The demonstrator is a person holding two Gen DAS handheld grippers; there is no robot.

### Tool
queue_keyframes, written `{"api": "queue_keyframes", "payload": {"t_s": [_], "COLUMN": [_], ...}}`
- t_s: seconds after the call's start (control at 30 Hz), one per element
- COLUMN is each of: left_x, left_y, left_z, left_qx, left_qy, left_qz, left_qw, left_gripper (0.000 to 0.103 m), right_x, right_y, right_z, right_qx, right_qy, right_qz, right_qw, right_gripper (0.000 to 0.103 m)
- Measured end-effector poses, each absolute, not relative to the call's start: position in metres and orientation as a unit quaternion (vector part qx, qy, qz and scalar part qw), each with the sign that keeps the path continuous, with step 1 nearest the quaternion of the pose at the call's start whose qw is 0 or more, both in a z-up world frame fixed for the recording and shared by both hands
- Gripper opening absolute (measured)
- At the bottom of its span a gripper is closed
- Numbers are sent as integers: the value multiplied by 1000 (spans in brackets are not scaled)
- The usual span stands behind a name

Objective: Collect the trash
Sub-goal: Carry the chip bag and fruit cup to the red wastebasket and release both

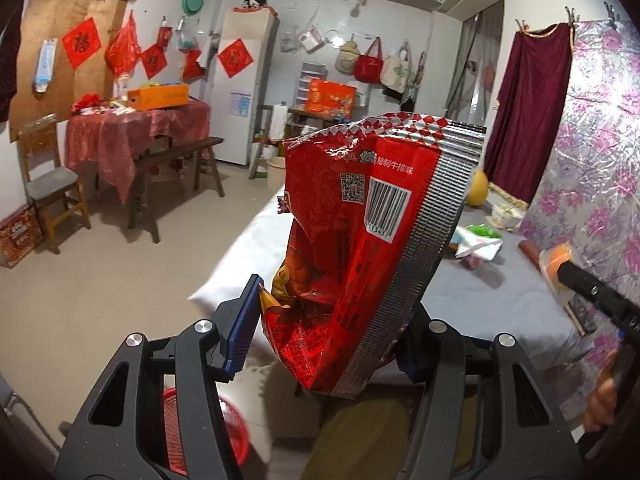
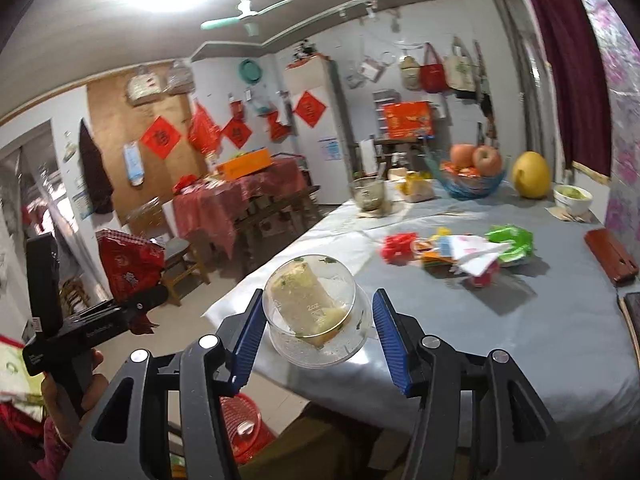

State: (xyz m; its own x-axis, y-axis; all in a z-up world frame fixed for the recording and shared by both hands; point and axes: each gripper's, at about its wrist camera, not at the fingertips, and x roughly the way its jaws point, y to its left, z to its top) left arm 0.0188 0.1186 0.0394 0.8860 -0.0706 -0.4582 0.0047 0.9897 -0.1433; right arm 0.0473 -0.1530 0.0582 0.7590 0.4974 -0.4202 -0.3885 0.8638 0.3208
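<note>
Red foil, creased and torn at the top, fills the left gripper [image 1: 326, 332]: a snack bag [image 1: 360, 248] stands upright between its blue pads, clamped low down, with a silver ribbed seam down one side and a barcode and QR square on its face. Its torn mouth stands open above, red-and-white checks along the edge. The bag hangs in the air off the table's near corner.

Between the right gripper's [image 2: 318, 332] pads sits a clear plastic cup [image 2: 314, 316], tipped so its mouth faces the camera, with a crumpled yellowish wrapper inside and specks on its wall. The left pad touches the cup; whether the right one does cannot be told.

Beyond the cup, the table [image 2: 540, 320] under a grey cloth carries a loose heap of wrappers [image 2: 460, 252] in red, white and green mid-way across, with bare cloth around it. Bowls and fruit stand along the far edge. A red basket [image 2: 240, 420] sits on the floor below the near corner, and the floor to the left lies open up to a chair [image 1: 52, 188].
</note>
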Motion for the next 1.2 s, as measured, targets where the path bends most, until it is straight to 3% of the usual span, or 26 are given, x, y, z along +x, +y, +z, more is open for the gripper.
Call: {"api": "queue_keyframes", "payload": {"t_s": [0.6, 0.93, 1.1, 1.2], "left_x": [7, 29, 39, 43], "left_y": [245, 286, 305, 311], "left_z": [-54, -140, -191, -209], "left_qx": [-111, -139, -165, -175], "left_qy": [328, 411, 462, 484], "left_qz": [67, 79, 89, 94], "left_qw": [936, 898, 867, 852], "left_gripper": [59, 59, 67, 79], "right_x": [51, 56, 58, 57], "right_y": [15, 91, 108, 116], "right_z": [16, -29, -46, -54], "right_qx": [10, -41, -57, -62], "right_qy": [359, 428, 450, 462], "right_qz": [333, 365, 365, 363], "right_qw": [872, 826, 813, 807], "right_gripper": [54, 54, 54, 54]}}
